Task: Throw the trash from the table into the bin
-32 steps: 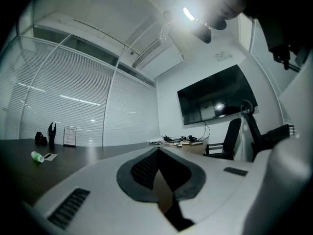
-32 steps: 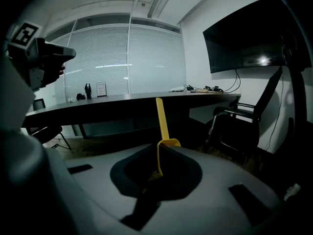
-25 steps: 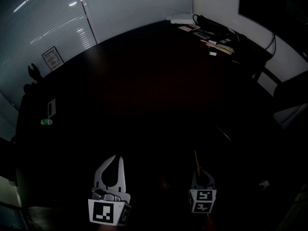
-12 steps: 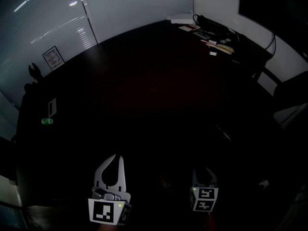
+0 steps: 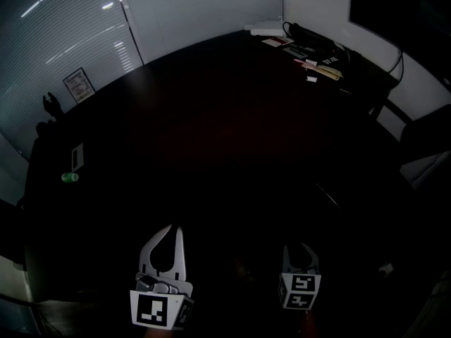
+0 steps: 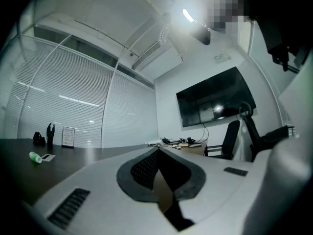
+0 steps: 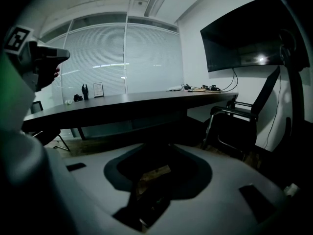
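Observation:
My right gripper (image 5: 299,248) hangs past the near edge of the dark table (image 5: 232,132), tilted downward. Its jaws have just been opening, and they stand open with nothing between them (image 7: 156,145). Below them I see only darkness and a strip of brown floor (image 7: 155,173); no bin can be made out. My left gripper (image 5: 173,229) is held level at the near left, its fingertips meeting with nothing in them (image 6: 158,150). A small green object (image 5: 68,177) and a white card (image 5: 76,155) lie at the table's left end.
Papers, cables and pens (image 5: 310,55) crowd the far right corner of the table. A small framed sign (image 5: 77,84) stands at the far left. A black office chair (image 7: 239,126) stands to the right, below a wall screen (image 7: 244,38). The room is very dark.
One second ago a thin yellowish stick stood up from the right gripper's shut jaws. The jaws have spread and the stick is gone from view. The left gripper has not moved.

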Demonstrator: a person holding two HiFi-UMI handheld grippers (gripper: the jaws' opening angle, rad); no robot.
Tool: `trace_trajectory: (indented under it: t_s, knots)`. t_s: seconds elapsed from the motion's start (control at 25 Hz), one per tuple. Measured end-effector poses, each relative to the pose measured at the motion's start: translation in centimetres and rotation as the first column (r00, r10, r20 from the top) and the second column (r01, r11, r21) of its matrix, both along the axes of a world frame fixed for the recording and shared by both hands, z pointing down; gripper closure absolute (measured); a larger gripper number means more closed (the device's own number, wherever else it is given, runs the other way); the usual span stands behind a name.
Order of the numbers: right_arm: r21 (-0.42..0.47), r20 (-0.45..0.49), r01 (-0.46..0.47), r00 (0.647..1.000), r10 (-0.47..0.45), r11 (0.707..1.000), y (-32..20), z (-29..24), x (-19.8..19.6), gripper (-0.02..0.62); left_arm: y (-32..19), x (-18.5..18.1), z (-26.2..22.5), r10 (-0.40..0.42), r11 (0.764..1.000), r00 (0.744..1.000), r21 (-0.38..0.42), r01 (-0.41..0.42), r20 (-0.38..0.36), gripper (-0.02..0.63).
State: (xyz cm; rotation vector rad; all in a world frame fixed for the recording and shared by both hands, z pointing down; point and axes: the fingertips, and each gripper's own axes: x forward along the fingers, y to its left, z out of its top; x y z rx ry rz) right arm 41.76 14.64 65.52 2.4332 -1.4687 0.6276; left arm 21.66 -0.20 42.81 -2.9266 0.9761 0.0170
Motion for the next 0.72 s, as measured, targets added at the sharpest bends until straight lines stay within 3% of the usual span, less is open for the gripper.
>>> trace_trajectory:
  t_s: [0.2, 0.36, 0.72]
  knots:
    - [0.007, -0.016, -0.012, 1.000, 0.012, 1.000, 0.1, -0.8, 0.4, 0.472, -0.1, -0.2, -0.2, -0.010, 1.000, 1.000, 0.002, 0.010, 0.002, 0.609]
    - [0.027, -0.049, -0.016, 0.999, 0.018, 0.999, -0.1, -2.0, 0.6, 0.582, -0.3, -0.3, -0.5, -0.017, 1.000, 1.000, 0.003, 0.017, -0.003, 0.609]
    - [0.054, -0.067, 0.026, 0.997, -0.022, 0.998, -1.1, -4.8, -0.1, 0.589, -0.7, -1.5, -1.7, -0.039, 0.999, 0.999, 0.003, 0.039, -0.019, 0.609]
